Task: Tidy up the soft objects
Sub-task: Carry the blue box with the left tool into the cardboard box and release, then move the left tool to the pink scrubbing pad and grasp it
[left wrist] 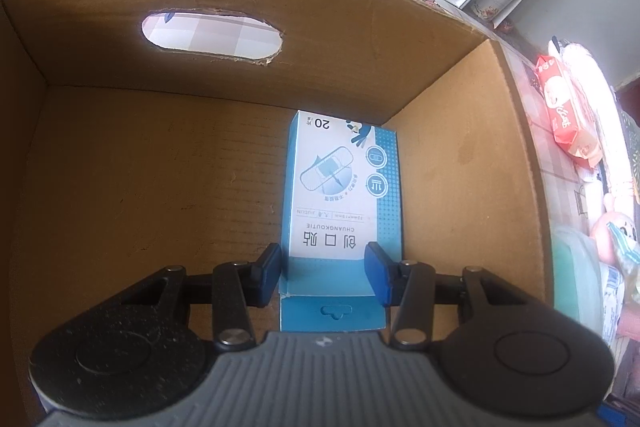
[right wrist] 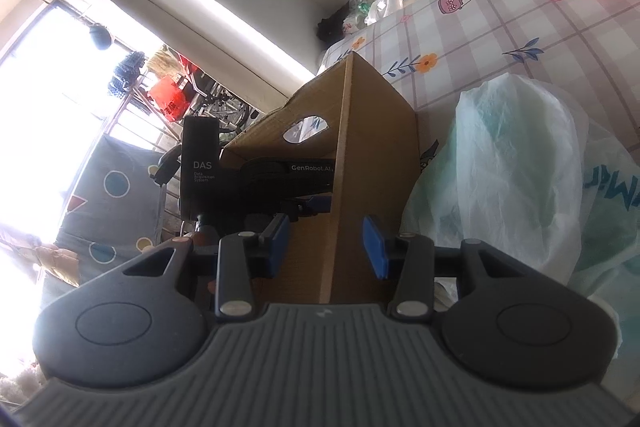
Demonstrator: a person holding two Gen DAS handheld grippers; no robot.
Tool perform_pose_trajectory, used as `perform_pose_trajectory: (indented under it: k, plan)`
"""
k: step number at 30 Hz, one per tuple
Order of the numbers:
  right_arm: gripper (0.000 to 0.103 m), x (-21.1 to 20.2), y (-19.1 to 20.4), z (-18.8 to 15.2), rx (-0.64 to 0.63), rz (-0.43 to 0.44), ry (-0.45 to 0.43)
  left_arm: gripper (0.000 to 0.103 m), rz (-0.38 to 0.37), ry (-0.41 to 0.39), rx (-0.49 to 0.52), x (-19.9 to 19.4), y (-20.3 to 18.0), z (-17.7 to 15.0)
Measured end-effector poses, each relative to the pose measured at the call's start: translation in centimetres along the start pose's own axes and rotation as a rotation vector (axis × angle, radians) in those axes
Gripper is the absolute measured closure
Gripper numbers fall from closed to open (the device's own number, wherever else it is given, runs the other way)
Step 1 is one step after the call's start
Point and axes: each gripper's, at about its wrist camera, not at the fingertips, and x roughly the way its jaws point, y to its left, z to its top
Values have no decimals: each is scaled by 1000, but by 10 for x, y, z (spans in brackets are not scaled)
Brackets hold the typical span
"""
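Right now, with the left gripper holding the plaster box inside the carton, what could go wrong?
1. The left gripper pinches the plaster box only near its open flap end, so the thin card may crush or slip.
2. The right gripper straddles the cardboard carton wall without gripping; a nudge could shift the carton against the plastic bag.

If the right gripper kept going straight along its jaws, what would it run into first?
Most likely the cardboard box: its near corner edge stands right between the open jaws of the right gripper, apparently untouched. Depth is hard to judge.
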Motion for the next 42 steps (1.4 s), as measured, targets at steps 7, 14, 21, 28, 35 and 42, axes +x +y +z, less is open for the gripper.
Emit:
perform_pose_trajectory:
  k: [7, 14, 21, 28, 35, 42]
  plan:
    - [62, -10, 1, -5, 3, -13, -12, 55, -8, -52, -62, 8, 3, 11]
    - [62, -33, -3, -12, -8, -48, -59, 36, 20, -93, -90, -8, 7, 4]
    - [59, -78, -15, -25, -46, -130, -164, 34, 50, -253, -59, -83, 4, -24]
    - [59, -129, -45, -36, -73, -302, -307, 29, 37, -423, 125, -155, -50, -55]
    - [50, -176, -80, -41, -92, -563, -489, 23, -164, -333, 417, -149, -171, -81]
    - [45, -176, -136, -10, -62, -727, -558, 24, -228, -228, 583, -92, -275, -112]
